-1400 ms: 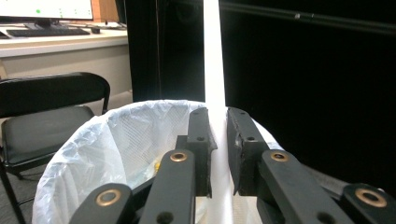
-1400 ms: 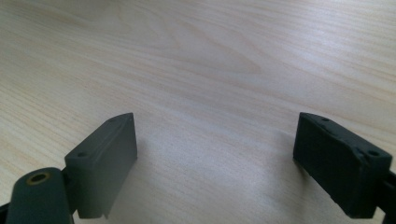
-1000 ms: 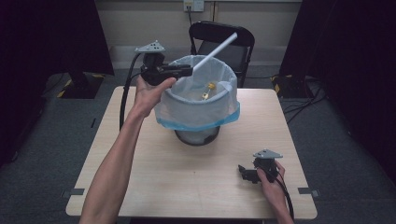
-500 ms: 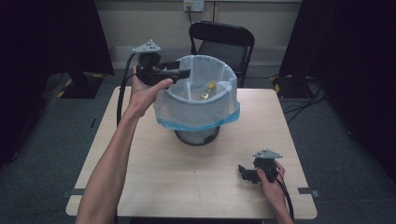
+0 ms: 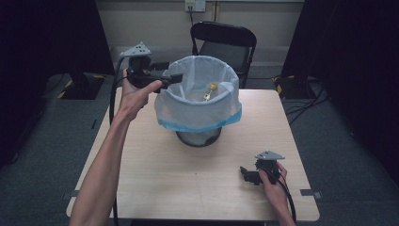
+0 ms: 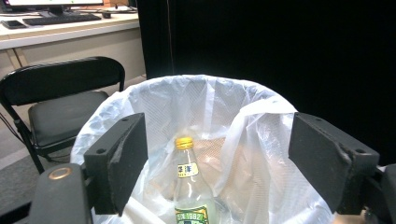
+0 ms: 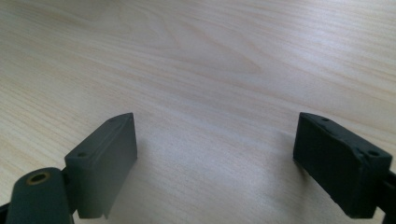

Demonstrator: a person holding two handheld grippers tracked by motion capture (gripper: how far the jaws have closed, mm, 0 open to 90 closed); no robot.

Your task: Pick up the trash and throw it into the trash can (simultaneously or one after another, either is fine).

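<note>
Jaws, left: the left gripper (image 5: 165,79) stands spread wide at the near-left rim of the bin, nothing between its pads; the jaws have just been opening, which reads as a let-go over the bin's mouth.
Jaws, right: the right gripper (image 5: 250,175) is likewise spread apart with only bare wood between its pads (image 7: 105,161), grasping nothing.
Bin: a round metal-mesh waste bin lined with a thin white plastic bag (image 5: 200,101) stands at the middle of the table, toward the far edge; the bag's top is folded down over the rim, with a blue hem showing outside, probably so the liner stays open and does not slip in.
Contents: a clear glass bottle with a yellow cap and green label (image 6: 190,186) stands or leans inside the liner, seen straight ahead between the left jaws; from above its cap shows as a yellow spot (image 5: 212,87) toward the far side of the bin.
Left hand: held level above the table edge, jaws pointing across the rim, so anything freed would fall inside, not on the table.
Right hand: resting low on the light wooden table (image 5: 155,165) near its front right corner, well apart from the bin, seemingly parked out of the way.
Surroundings: a black folding chair (image 5: 226,40) stands behind the table; dark curtains hang on both sides.
</note>
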